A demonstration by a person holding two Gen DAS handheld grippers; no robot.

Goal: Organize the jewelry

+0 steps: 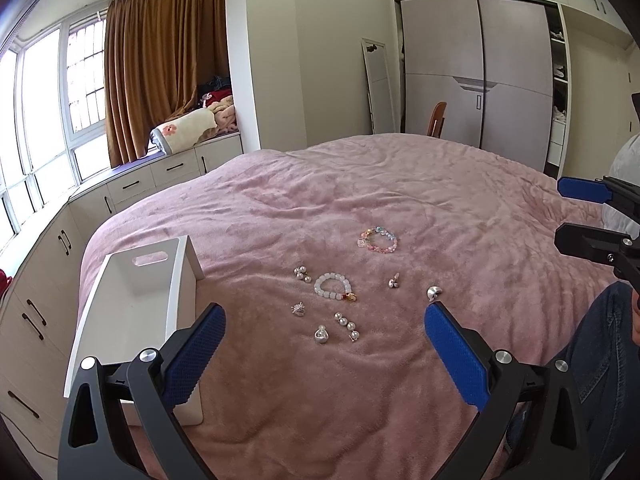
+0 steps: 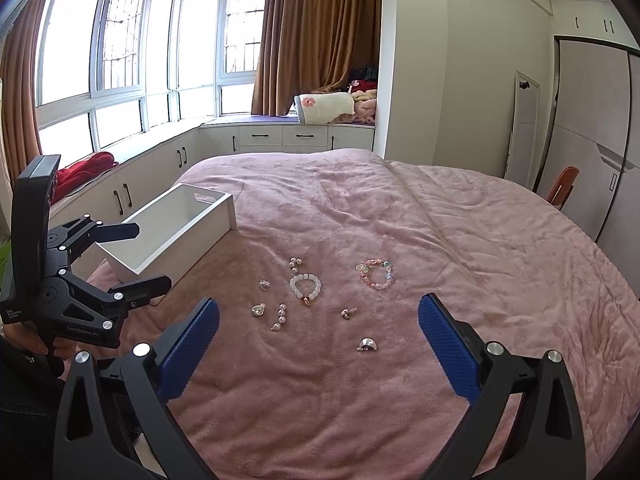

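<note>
Both tools, left tool [image 1: 324, 344] and right tool [image 2: 318, 332], spread wide, holding nothing. Tiny earrings [image 1: 347, 325] on plush blanket [image 1: 440, 208]: likely to snag fabric or slip from pads before reaching white box [image 1: 132, 280].

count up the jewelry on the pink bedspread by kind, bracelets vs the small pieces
Beaded bracelets: 2, the white bead bracelet and the pastel multicoloured bead bracelet
Pearl clusters: 2, one trio and one strand
Small silver-toned pieces: 4
Total: 8, all lying loose on the bedspread; none in the white wooden tray
</note>
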